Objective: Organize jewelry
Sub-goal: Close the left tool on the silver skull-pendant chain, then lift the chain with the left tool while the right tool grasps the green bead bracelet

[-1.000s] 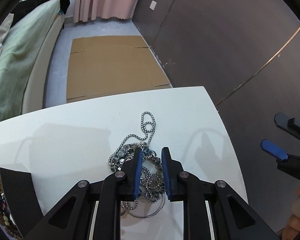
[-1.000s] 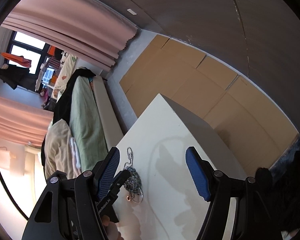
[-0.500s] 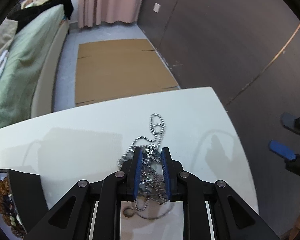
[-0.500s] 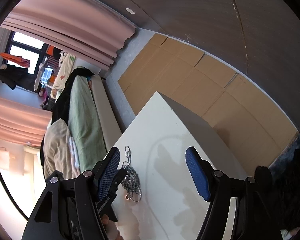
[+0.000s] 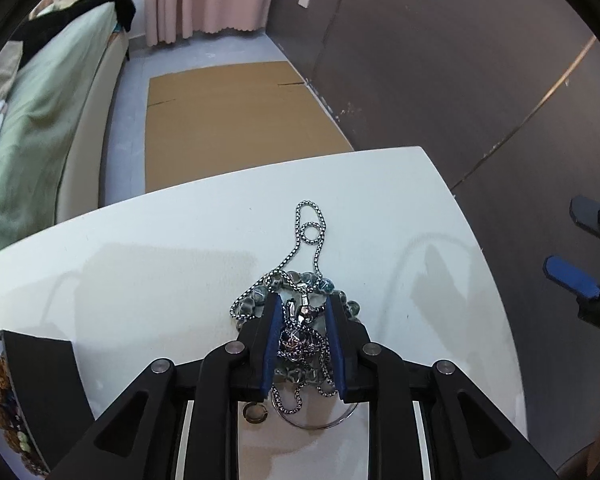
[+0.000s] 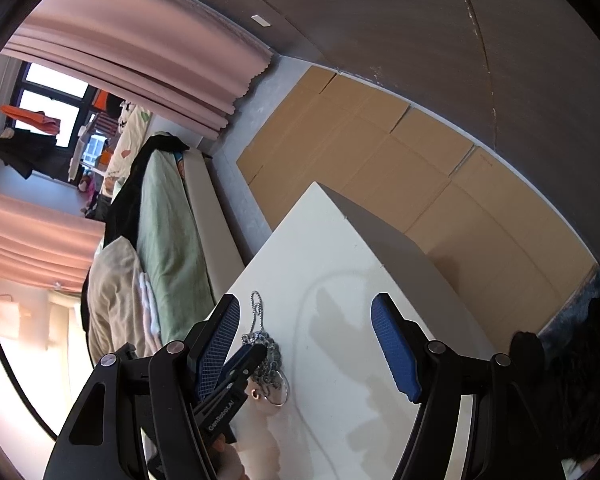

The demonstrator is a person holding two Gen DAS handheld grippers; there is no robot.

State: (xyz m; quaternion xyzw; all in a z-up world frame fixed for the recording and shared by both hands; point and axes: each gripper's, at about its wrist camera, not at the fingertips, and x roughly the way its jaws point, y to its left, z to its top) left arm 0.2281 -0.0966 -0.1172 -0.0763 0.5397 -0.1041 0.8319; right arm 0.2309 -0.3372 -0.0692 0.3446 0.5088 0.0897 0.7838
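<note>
1. Lying in a tangled heap on the white table [image 5: 148, 280], the jewelry pile [image 5: 296, 332] sits near the table's near edge, toward its middle.
2. Its topmost piece is a silver box-link chain [image 5: 310, 232], whose far end stretches away from the heap in a long narrow loop with a small round curl inside it.
3. Under the chain, a string of translucent grey-green beads [image 5: 256, 294] curves around the far side of the heap.
4. At the heap's centre is a dark, knotted metal pendant [image 5: 298, 340] with a faint coppery glint; its exact form is too small to tell.
5. A thin silver hoop [image 5: 320, 424] and a small ring [image 5: 255, 414] lie flat on the table at the near edge of the pile.
6. The left gripper [image 5: 303, 312] points steeply down over the heap, its blue pads on either side of the pendant; the jaws are opening, with chain and pendant between them, and the pads do not visibly press on either.
7. The right gripper [image 6: 306, 344] hovers over bare table to the right of the pile, jaws spread wide with nothing between them.
8. A dark open box [image 5: 40, 376] at the table's left edge contains amber and mixed beads [image 5: 0, 396].
</note>
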